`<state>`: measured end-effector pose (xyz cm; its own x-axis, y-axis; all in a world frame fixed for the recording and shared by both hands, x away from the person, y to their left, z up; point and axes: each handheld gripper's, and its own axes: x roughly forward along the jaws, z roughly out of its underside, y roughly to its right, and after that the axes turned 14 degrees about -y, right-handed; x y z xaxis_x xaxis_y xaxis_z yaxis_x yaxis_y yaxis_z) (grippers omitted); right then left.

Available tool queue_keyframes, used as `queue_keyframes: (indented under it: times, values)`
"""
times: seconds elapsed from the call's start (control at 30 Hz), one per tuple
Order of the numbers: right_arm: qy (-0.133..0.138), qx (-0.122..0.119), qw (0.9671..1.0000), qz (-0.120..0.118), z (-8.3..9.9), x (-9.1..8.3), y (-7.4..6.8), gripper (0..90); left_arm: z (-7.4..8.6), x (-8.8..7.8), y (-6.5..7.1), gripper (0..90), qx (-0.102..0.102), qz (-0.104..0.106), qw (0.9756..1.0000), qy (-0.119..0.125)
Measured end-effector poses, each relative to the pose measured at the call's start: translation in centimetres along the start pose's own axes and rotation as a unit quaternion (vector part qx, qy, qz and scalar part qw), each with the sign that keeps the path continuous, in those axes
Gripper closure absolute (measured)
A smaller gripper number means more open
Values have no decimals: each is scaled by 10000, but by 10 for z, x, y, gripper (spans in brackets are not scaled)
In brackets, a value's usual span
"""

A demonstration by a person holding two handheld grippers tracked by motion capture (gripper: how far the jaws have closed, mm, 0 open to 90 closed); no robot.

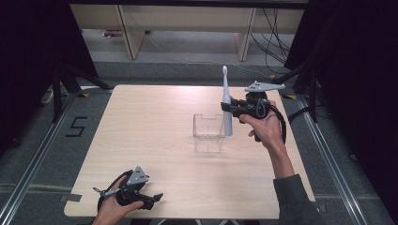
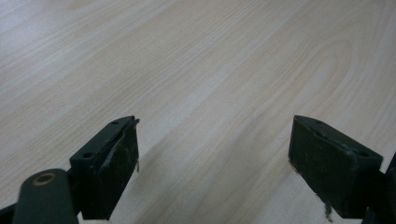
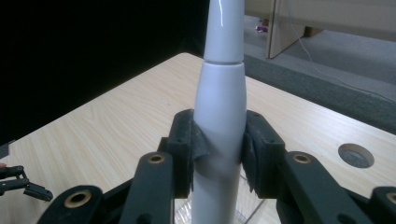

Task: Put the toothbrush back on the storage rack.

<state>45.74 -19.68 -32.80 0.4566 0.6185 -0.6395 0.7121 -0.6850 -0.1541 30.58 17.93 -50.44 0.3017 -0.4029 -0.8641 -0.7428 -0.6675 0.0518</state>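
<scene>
My right gripper is shut on a white electric toothbrush and holds it upright in the air, brush head up. Its lower end hangs at the right rim of a clear plastic box standing mid-table. In the right gripper view both pads press the toothbrush's handle from either side, and a corner of the box shows below. My left gripper rests at the near left edge of the table, held by a hand. Its jaws stand wide apart in the left gripper view, with bare wood between them.
The light wooden table has a round cable hole in one corner. Black curtains flank the table. Pale furniture legs and cables stand on the floor beyond the far edge. A floor mark "5" lies at the left.
</scene>
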Motion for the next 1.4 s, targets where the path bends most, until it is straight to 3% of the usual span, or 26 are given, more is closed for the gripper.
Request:
queue_keyframes:
  times: [0.1, 0.17, 0.23, 0.3, 0.47, 0.5, 0.67, 0.7, 0.77, 0.83, 0.87, 1.03, 1.13, 1.23, 1.27, 1.3, 1.4]
  values:
    - [43, -202, 9998, 24, -5, 6, 1, 667, 0, 0, 0, 154, -25, 2, 10000, 3]
    - [-25, -100, 9999, -19, -8, 9, -2, 668, 0, 0, 0, 154, -30, -2, 10000, 11]
    - [-11, -251, 9997, 37, -11, 13, -1, 667, 0, 0, -1, 155, 19, -8, 10000, 10]
    - [-34, -132, 9999, -44, -12, 17, -4, 667, 0, 0, 0, 155, 19, -2, 10000, 9]
    - [-82, -308, 9995, -68, -16, 29, -2, 667, 0, -1, 0, 155, 32, 4, 10000, 14]
    - [-149, -180, 9997, -99, -16, 31, -3, 667, 0, 0, 0, 155, -1, 36, 10000, 39]
    - [-215, -401, 9990, -5, -16, 43, 0, 668, 0, -1, 0, 155, 29, 42, 10000, 22]
    - [-265, -311, 9991, -75, -16, 44, -2, 667, 0, 0, 0, 155, 31, 15, 10000, 16]
    - [-280, -418, 9987, 6, -17, 47, 1, 667, 0, -1, 0, 154, 40, 46, 10000, 11]
    - [-382, -325, 9987, -17, -16, 50, -1, 667, 0, -1, 0, 154, 53, 6, 10000, -1]
    - [-382, -435, 9983, 19, -16, 52, 1, 667, 0, -1, 0, 154, 53, 3, 10000, -1]
    - [-468, -474, 9978, -27, -16, 60, 0, 667, 0, -1, 0, 155, 52, 2, 10000, 0]
    - [-560, -578, 9967, 115, -15, 63, -1, 667, 0, -1, 0, 155, 60, 13, 10000, 13]
    - [-660, -490, 9966, 89, -12, 66, -2, 667, 0, -1, 0, 154, 58, -1, 10000, 9]
    - [-598, -596, 9964, 116, -11, 69, 0, 667, 0, -1, 0, 155, 58, -1, 10000, 8]
    - [-701, -476, 9964, 96, -9, 69, -1, 667, 0, -1, 0, 155, 54, 0, 10000, 12]
    - [-701, -609, 9955, 201, -5, 75, 2, 667, 0, -1, 1, 155, 39, 43, 10000, 20]
